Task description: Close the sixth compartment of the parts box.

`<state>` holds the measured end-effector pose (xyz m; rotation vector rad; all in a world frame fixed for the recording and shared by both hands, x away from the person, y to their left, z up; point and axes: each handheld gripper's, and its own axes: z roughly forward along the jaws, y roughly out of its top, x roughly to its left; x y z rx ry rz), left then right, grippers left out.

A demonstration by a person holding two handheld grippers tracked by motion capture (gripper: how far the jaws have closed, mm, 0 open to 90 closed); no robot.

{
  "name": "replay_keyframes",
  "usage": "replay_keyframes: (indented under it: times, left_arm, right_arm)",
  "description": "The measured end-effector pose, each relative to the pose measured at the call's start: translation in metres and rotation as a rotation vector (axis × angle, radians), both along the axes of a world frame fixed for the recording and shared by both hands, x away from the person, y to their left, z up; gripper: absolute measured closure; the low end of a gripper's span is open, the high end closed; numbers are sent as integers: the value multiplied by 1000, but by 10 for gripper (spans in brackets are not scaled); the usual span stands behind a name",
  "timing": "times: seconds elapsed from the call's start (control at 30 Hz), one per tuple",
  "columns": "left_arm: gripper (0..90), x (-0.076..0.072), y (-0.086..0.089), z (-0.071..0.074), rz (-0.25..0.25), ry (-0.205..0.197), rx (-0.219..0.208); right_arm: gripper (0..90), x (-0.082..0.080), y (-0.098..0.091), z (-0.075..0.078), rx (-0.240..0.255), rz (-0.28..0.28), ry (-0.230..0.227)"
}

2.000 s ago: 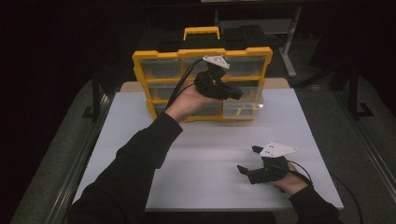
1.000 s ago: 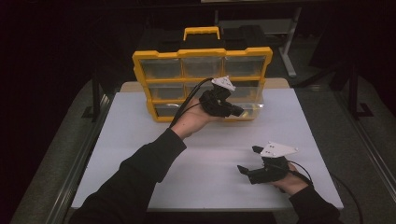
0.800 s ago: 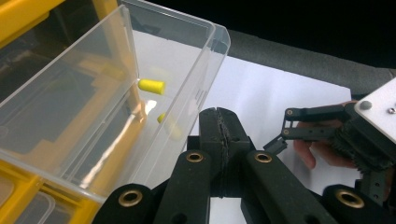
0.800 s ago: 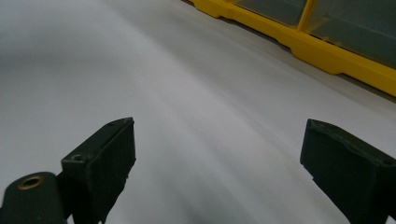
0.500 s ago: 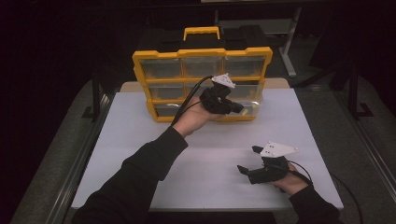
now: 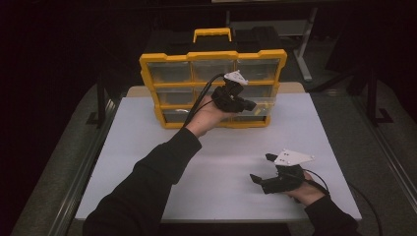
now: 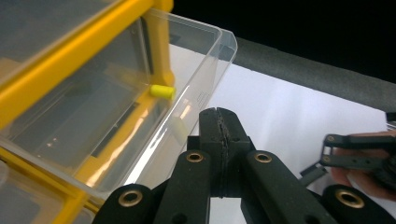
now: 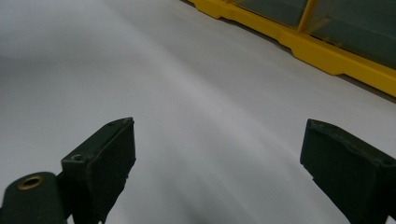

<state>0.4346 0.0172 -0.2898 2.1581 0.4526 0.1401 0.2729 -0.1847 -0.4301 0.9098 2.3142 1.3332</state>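
Left tongs (image 7: 219, 140) pressed together beside one pulled-out clear drawer (image 7: 205, 60), right tongs (image 8: 219, 172) spread, one yellow organizer (image 6: 214, 56).

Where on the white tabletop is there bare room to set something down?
The white tabletop is bare left of the person's sleeve, and between the yellow organizer and the right gripper. It is crowded at the pulled-out clear drawer, where the left gripper sits.

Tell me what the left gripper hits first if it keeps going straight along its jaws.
Probably the clear drawer pulled out of the yellow organizer. The left gripper, jaws shut, points at the drawer's front corner, just short of it; depth is unclear, so it might slip past onto the white table.
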Motion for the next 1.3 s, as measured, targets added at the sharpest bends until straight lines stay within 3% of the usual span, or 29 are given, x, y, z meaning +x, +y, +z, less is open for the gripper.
replay_keyframes:
  times: [0.57, 0.8, 1.0, 1.3]
  left_arm:
    - [900, 25, -2, 2, 102, -56, -10]
    - [900, 29, -1, -1, 139, -80, -12]
    - [900, 27, -1, 0, 138, -85, -7]
    - [682, 12, 16, -1, 84, -58, 7]
  right_arm:
    - [95, 0, -1, 0, 7, 2, 4]
    - [95, 2, 0, -1, 7, 14, 4]
    - [95, 2, 0, -1, 11, 25, 2]
    - [95, 4, 2, -1, 8, 27, 3]
